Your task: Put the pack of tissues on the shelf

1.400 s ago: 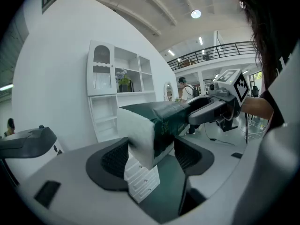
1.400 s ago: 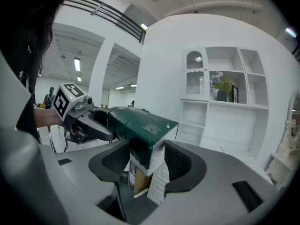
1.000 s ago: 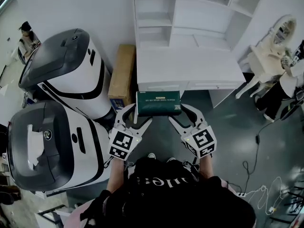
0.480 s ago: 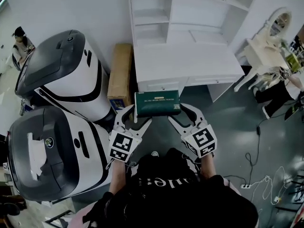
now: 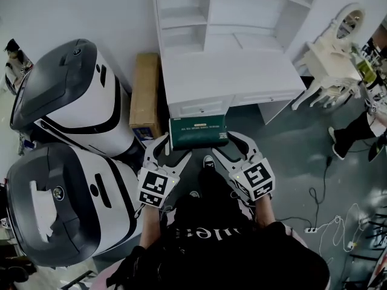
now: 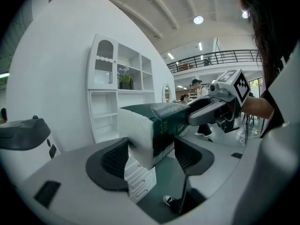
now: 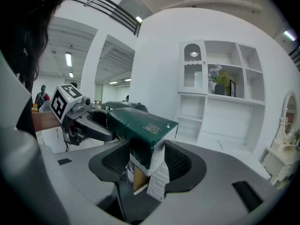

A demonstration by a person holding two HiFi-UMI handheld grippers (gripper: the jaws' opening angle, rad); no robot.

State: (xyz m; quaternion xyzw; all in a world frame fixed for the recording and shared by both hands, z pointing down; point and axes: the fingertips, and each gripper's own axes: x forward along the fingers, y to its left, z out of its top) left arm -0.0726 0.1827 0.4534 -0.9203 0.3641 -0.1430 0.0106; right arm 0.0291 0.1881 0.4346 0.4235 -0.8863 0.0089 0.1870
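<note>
A dark green pack of tissues (image 5: 198, 132) is held level between both grippers, just in front of the white desk's drawers (image 5: 199, 107). My left gripper (image 5: 168, 151) is shut on its left end, and my right gripper (image 5: 225, 147) is shut on its right end. In the left gripper view the pack (image 6: 157, 125) sits between the black pads (image 6: 114, 159). In the right gripper view the pack (image 7: 140, 125) fills the gap between the pads (image 7: 178, 163). The white shelf unit (image 5: 181, 17) rises behind the desk top (image 5: 230, 71); it also shows as the shelf unit (image 6: 105, 107) and the shelf unit (image 7: 220, 116).
Two large white-and-grey machines (image 5: 72, 95) (image 5: 60, 204) stand at the left. A long cardboard box (image 5: 145, 92) lies between them and the desk. A white vanity table (image 5: 329, 59) and a person (image 5: 372, 119) are at the right. Cables (image 5: 338, 222) run over the grey floor.
The grippers and the pack have moved forward toward the desk; the pack now reaches the drawer fronts. Both grips are unchanged.
</note>
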